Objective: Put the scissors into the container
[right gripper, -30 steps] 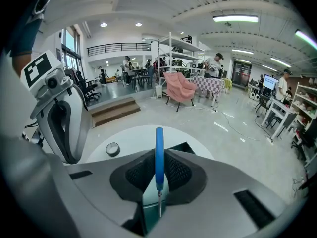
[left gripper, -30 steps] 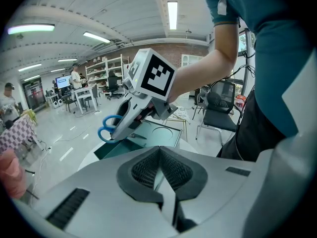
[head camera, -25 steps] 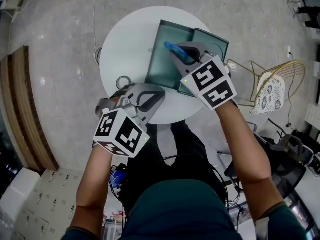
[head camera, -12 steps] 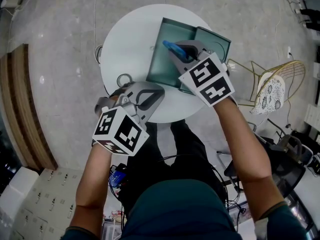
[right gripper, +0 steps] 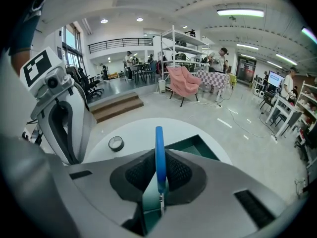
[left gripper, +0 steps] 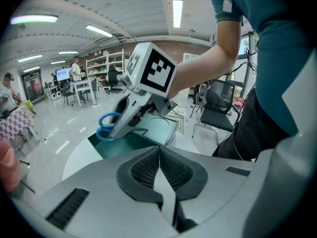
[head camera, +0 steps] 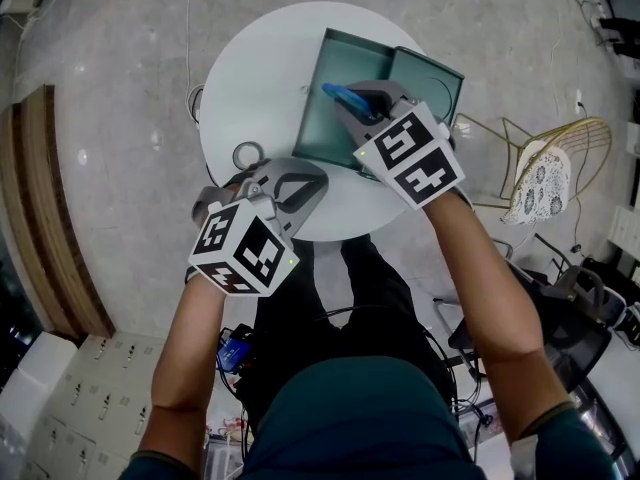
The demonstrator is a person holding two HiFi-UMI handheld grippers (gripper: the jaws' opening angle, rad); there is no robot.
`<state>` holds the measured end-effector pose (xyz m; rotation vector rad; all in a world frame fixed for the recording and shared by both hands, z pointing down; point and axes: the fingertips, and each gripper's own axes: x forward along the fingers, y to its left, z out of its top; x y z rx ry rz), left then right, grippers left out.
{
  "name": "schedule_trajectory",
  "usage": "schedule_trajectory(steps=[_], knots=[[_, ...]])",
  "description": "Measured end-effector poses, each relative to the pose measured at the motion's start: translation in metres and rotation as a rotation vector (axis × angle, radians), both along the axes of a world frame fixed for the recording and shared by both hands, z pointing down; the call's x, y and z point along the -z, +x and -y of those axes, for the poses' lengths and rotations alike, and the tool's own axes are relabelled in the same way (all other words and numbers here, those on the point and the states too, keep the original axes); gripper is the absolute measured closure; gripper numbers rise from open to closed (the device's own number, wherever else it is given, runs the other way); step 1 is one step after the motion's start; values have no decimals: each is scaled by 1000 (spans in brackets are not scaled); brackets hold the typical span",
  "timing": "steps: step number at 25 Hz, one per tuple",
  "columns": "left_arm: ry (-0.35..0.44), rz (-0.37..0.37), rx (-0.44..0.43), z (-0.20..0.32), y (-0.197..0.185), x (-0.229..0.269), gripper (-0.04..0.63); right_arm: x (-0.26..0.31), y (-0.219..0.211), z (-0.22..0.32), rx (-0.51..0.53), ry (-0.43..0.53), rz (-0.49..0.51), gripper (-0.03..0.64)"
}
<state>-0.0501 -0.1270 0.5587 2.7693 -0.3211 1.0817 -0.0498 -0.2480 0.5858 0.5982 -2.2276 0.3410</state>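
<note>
Our right claw [head camera: 347,106] is clamped on the blue-handled scissors [right gripper: 159,150], and we hold them tilted downward over the open green container [head camera: 330,133] on the round white tabletop [head camera: 255,78]. Our left claw [left gripper: 159,157] has its jaws pressed together with nothing between them. It hovers at the tabletop's near edge, beside a tape roll [head camera: 247,155].

The head view looks steeply down from above onto the round white table [head camera: 250,88]. Each gripper view sits low and close at the table's near side, facing across it; all three share the table and green container [head camera: 345,73].
</note>
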Motion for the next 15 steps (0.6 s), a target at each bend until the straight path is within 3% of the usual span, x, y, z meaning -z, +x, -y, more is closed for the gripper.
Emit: schedule_trajectory(steps=[3,5,7,10,13,15], knots=[[-101,77,-57,-19,-4,-41,577,-22,-2,-18,-10,-86,4,552],[-111,149,-147,-36,-3,-57,575,-41,-4,-35,-14,-154,7,552],[-97,116,-166,-43,7,-50,577,-51,-2,-48,-13,-171,5,552],[-137,7,-99,-41,17,-36,577,-53,3,-53,-24,-151,-1,552],[-100,45,-77,-35,9,-35,577,-51,3,-49,-17,-124,-19,552],[-85,32,-62,-29,8,-29,577,-50,4,-45,-4,-101,-38,552]])
